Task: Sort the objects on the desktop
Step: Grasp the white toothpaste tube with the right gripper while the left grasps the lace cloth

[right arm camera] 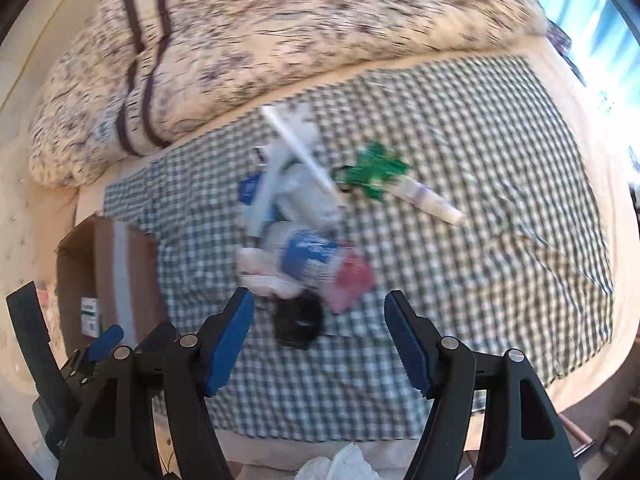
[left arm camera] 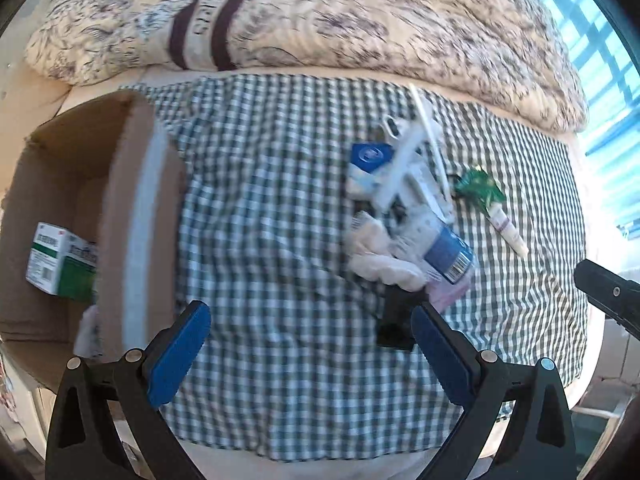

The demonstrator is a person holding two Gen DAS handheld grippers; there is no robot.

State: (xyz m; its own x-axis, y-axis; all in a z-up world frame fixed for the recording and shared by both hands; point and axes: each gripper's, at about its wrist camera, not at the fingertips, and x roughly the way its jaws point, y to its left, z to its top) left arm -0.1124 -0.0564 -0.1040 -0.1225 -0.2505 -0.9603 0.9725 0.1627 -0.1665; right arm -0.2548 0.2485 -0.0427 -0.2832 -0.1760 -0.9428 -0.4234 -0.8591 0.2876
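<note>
A heap of small objects (left arm camera: 404, 204) lies on the green checked cloth (left arm camera: 272, 240): a blue-labelled bottle (left arm camera: 448, 252), white cloth (left arm camera: 380, 256), white plastic pieces, a black item (left arm camera: 396, 320), a pink packet (right arm camera: 352, 280). A green ornament (right arm camera: 376, 172) and a white tube (right arm camera: 432, 204) lie to its right. My left gripper (left arm camera: 310, 356) hangs open above the cloth, beside the cardboard box (left arm camera: 136, 216), which holds a green-and-white carton (left arm camera: 60, 260). My right gripper (right arm camera: 320, 344) is open and empty just in front of the heap (right arm camera: 296, 216). Both views are blurred.
A patterned quilt (left arm camera: 320, 20) is bunched along the far side of the bed. A bright window (left arm camera: 600, 60) lies at the right. Crumpled white tissue (right arm camera: 340, 464) shows below the right gripper. The left gripper's blue pad (right arm camera: 104, 340) appears at the right wrist view's left edge.
</note>
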